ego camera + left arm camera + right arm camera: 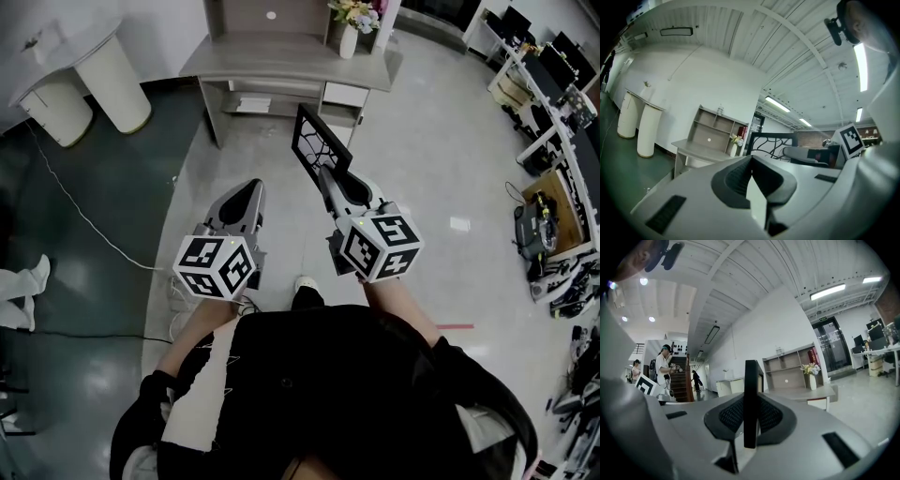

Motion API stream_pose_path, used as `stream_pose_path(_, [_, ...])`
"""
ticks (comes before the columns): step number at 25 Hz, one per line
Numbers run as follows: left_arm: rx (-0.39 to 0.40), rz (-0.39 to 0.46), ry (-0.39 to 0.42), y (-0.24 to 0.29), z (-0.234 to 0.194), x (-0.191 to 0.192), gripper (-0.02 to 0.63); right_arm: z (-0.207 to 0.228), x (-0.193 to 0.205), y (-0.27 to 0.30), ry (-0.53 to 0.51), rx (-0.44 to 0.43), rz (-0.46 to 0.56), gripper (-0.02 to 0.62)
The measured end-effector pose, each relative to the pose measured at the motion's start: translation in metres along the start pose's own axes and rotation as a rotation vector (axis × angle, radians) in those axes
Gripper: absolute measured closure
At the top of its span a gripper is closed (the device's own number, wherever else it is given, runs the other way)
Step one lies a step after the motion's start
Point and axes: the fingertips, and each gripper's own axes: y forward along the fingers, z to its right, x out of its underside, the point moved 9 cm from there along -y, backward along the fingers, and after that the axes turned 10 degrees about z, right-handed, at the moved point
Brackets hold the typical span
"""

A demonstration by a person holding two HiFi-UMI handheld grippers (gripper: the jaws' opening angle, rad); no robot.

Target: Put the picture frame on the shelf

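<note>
My right gripper point(328, 178) is shut on the lower edge of a black picture frame point(317, 142) with a white branching pattern, held upright above the floor. In the right gripper view the frame point(751, 394) stands edge-on between the pads point(733, 416). My left gripper point(246, 192) is shut and holds nothing; it hangs level with the right one, a little to its left. Its view shows the frame point(771, 142) off to the right. The grey shelf unit point(281, 56) with a desk top stands ahead by the wall, with a vase of flowers point(352, 28) on it.
White rounded counter stands point(84, 80) are at the far left, and a cable point(84, 216) runs across the dark floor. Desks with equipment point(553, 112) line the right side. A person point(663, 366) stands near a staircase. Someone's white shoe point(23, 281) shows at the left edge.
</note>
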Motion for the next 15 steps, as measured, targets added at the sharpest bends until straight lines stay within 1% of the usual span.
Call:
stream_pose_path(7, [-0.003, 0.018, -0.002, 0.076, -0.019, -0.002, 0.594, 0.051, -0.008, 0.067, -0.003, -0.05, -0.022, 0.541])
stream_pose_path(15, [-0.055, 0.04, 0.006, 0.146, -0.038, 0.003, 0.594, 0.106, -0.014, 0.126, -0.011, -0.101, -0.038, 0.541])
